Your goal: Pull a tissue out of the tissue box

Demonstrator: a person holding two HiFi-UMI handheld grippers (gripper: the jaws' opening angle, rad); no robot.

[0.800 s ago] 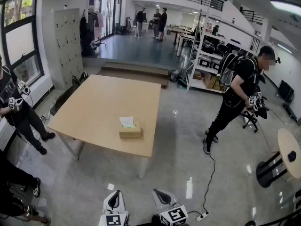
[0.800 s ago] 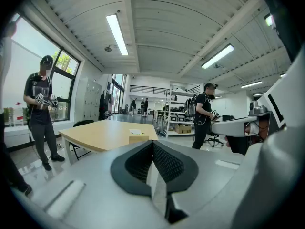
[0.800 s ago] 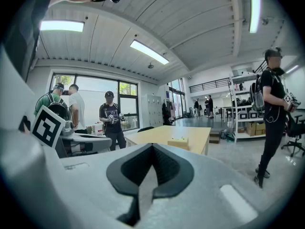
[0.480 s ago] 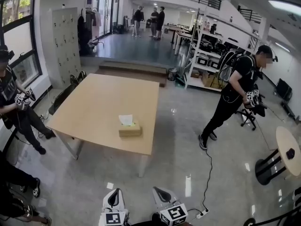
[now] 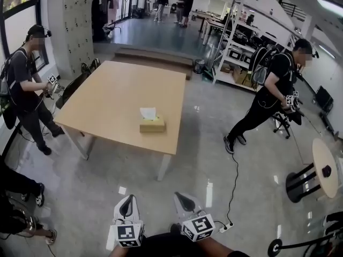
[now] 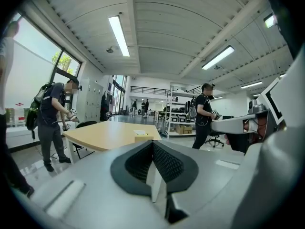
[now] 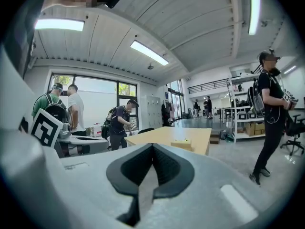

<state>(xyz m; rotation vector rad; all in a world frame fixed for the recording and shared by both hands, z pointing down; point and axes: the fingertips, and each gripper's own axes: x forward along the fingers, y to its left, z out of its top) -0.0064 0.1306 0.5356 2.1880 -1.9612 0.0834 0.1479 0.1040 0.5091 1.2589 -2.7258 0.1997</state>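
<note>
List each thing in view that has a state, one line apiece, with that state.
tissue box: lying flat on the table, near its front edge, untouched.
tissue: sticking up out of the box's top, not yet pulled.
left gripper: shut, empty, well short of the table.
right gripper: shut, empty, well short of the table.

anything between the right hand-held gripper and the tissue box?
Just open floor, then bare tabletop up to the tissue box. Head view.
</note>
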